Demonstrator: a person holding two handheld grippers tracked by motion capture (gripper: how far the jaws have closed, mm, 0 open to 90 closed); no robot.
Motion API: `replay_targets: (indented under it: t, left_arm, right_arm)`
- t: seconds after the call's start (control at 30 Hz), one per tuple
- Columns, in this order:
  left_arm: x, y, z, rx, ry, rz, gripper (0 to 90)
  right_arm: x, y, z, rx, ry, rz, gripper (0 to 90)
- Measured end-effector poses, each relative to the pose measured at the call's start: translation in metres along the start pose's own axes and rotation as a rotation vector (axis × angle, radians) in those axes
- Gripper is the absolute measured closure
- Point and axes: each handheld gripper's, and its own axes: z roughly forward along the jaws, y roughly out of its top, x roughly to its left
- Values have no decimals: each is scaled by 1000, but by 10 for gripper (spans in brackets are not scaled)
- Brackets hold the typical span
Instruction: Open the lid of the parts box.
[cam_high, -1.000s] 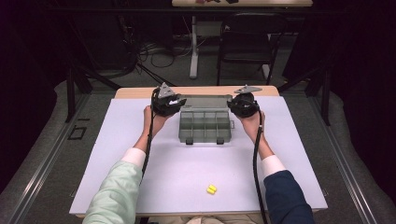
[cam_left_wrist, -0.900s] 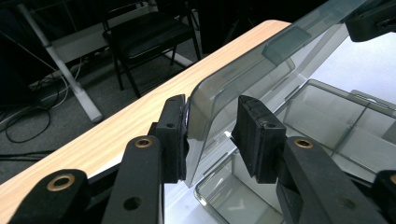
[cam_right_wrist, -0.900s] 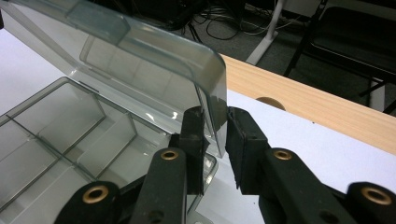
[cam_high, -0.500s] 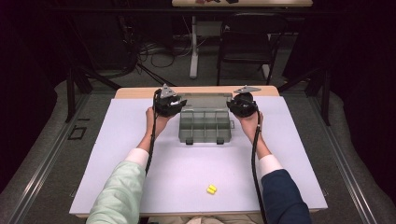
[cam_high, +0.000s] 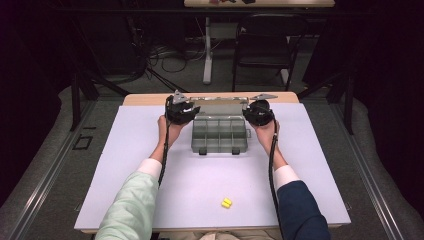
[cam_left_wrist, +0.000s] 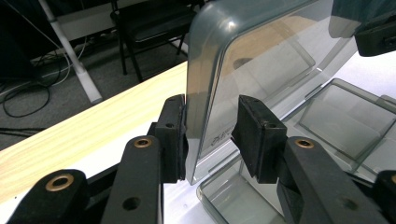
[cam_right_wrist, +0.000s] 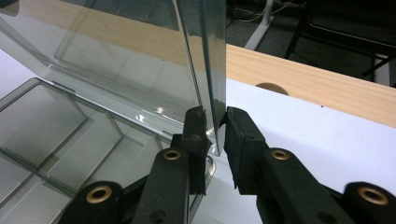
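Standing upright near the far edge of the desk (cam_high: 150, 200), the lid (cam_left_wrist: 261, 60) of the compartment box (cam_high: 220, 135) is held at both ends: the left gripper (cam_left_wrist: 210, 135) straddles one side edge loosely, the right gripper (cam_right_wrist: 215, 135) is clamped on the other. Against a second ago, little has shifted; the lid appears fully raised, so the yellow piece (cam_high: 226, 202) near the front edge could be loaded next.
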Motion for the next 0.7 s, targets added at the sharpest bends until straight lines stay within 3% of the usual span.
replay_targets:
  t: [0.7]
  left_arm:
    - [3,-7,16,64,18,-39,632]
  right_arm:
    - [-3,-5,12,21,-9,24,783]
